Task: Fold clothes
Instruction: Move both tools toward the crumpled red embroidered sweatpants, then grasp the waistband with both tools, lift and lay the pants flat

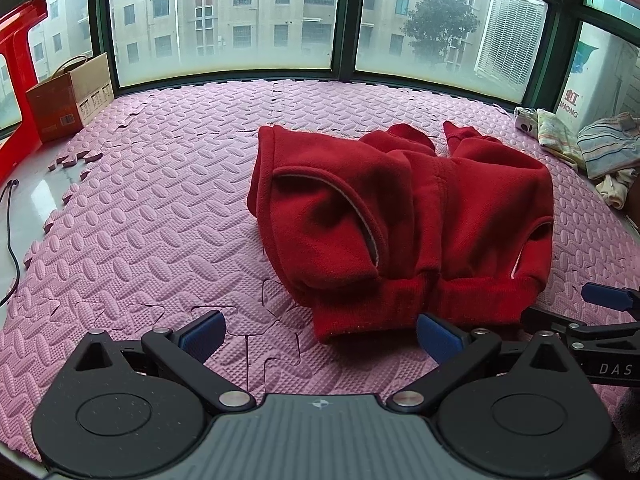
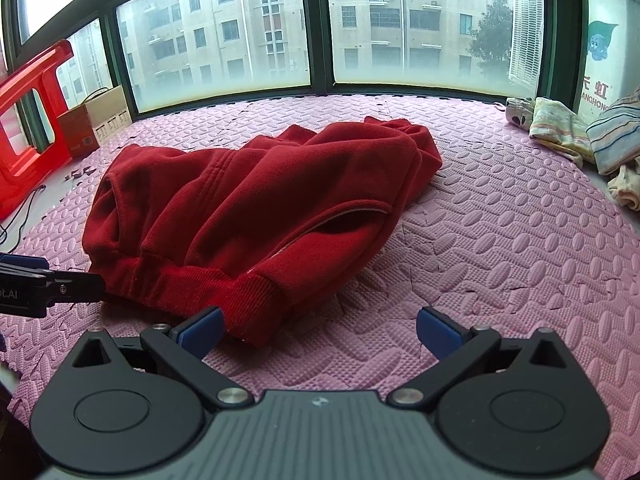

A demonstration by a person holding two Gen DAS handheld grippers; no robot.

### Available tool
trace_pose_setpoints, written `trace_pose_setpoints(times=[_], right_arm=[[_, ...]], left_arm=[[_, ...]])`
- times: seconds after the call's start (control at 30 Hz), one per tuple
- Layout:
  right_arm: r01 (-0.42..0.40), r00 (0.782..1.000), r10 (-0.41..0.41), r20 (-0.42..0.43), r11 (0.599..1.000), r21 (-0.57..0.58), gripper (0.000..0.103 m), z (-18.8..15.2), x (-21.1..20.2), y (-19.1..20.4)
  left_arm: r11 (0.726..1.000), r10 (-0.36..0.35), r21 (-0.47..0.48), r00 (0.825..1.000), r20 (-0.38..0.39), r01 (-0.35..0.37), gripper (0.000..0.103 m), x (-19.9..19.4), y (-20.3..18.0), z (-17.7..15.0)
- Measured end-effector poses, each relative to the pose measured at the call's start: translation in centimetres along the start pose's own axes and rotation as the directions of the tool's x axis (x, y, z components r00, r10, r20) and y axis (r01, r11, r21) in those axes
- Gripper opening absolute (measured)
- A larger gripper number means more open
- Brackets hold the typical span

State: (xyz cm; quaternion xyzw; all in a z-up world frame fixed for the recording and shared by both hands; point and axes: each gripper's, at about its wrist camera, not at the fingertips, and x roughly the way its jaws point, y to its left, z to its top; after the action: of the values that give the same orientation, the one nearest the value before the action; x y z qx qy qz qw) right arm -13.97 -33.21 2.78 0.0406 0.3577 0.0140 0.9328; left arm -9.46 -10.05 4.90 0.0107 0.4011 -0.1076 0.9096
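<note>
We read "DAS" on the right gripper (image 1: pixel 608 368) arm, and ".AI" on the left gripper (image 2: pixel 24 294) arm. On the window sign (image 2: pixel 596 94), "虹" sits above "ANGHONG".

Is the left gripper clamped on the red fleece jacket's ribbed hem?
No: the left gripper is open, its blue pads apart beside the red fleece jacket.

Pink foam mat (image 1: pixel 152 216) floor below wide green-framed windows (image 1: pixel 224 12).
</note>
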Motion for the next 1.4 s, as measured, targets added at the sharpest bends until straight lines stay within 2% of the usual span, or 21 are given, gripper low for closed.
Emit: trace_pose_setpoints(times=[0.37, 0.63, 0.7, 0.77, 0.9, 0.93, 1.0, 1.03, 1.13, 1.17, 1.27, 1.3, 1.33, 1.4], right_arm=[[-0.034, 0.999, 0.034, -0.011, 0.999, 0.0, 0.101, 0.4, 0.5, 0.2], [-0.104, 0.994, 0.106, -0.038, 0.994, 0.036, 0.089, 1.4, 1.8, 0.2], [-0.127, 0.99, 0.13, -0.048, 0.991, 0.049, 0.084, 1.6, 2.2, 0.1], [-0.149, 0.987, 0.153, -0.06, 0.987, 0.065, 0.074, 1.7, 2.6, 0.0], [-0.173, 0.982, 0.177, -0.065, 0.983, 0.068, 0.065, 1.8, 2.6, 0.1], [-0.178, 0.981, 0.183, -0.065, 0.981, 0.072, 0.059, 1.8, 2.6, 0.1], [-0.189, 0.979, 0.195, -0.066, 0.978, 0.088, 0.053, 1.8, 2.6, -0.1], [-0.192, 0.978, 0.198, -0.066, 0.977, 0.096, 0.052, 1.8, 2.6, -0.2], [-0.186, 0.979, 0.193, -0.056, 0.975, 0.119, 0.052, 1.8, 2.5, -0.7], [-0.187, 0.979, 0.196, -0.056, 0.974, 0.128, 0.052, 1.8, 2.5, -0.8], [-0.189, 0.979, 0.198, -0.055, 0.972, 0.139, 0.053, 1.8, 2.6, -1.0], [-0.188, 0.979, 0.197, -0.055, 0.972, 0.139, 0.054, 1.7, 2.6, -0.9], [-0.189, 0.979, 0.198, -0.054, 0.972, 0.138, 0.053, 1.8, 2.6, -0.9], [-0.202, 0.976, 0.211, -0.049, 0.968, 0.148, 0.042, 1.7, 2.5, -0.9]], left_arm=[[0.999, 0.023, -0.034, 1.0, 0.021, -0.022, 0.103, 0.3, 0.9, 1.4], [0.995, 0.037, -0.09, 0.999, 0.029, -0.035, 0.103, 1.2, 2.6, 2.9], [0.993, 0.016, -0.114, 1.0, 0.022, -0.014, 0.103, 1.5, 3.2, 3.1], [0.991, -0.023, -0.13, 1.0, 0.015, 0.025, 0.102, 1.8, 3.5, 3.2], [0.982, -0.117, -0.153, 0.993, -0.008, 0.115, 0.078, 2.5, 3.6, 3.1], [0.978, -0.138, -0.159, 0.99, -0.01, 0.135, 0.073, 2.6, 3.6, 3.1], [0.972, -0.172, -0.165, 0.985, -0.009, 0.168, 0.051, 2.6, 3.6, 3.0], [0.968, -0.188, -0.168, 0.982, -0.008, 0.184, 0.046, 2.6, 3.5, 3.0], [0.966, -0.199, -0.165, 0.98, 0.001, 0.197, 0.042, 2.3, 3.6, 2.9], [0.966, -0.203, -0.164, 0.979, 0.004, 0.201, 0.035, 2.3, 3.6, 2.9], [0.965, -0.212, -0.157, 0.977, 0.005, 0.21, 0.028, 2.2, 3.8, 3.0], [0.964, -0.216, -0.156, 0.976, 0.005, 0.214, 0.023, 2.2, 3.8, 3.0], [0.963, -0.222, -0.154, 0.975, 0.008, 0.221, 0.02, 2.1, 3.8, 3.1], [0.962, -0.231, -0.147, 0.973, 0.017, 0.231, 0.016, 1.8, 3.7, 3.1]])
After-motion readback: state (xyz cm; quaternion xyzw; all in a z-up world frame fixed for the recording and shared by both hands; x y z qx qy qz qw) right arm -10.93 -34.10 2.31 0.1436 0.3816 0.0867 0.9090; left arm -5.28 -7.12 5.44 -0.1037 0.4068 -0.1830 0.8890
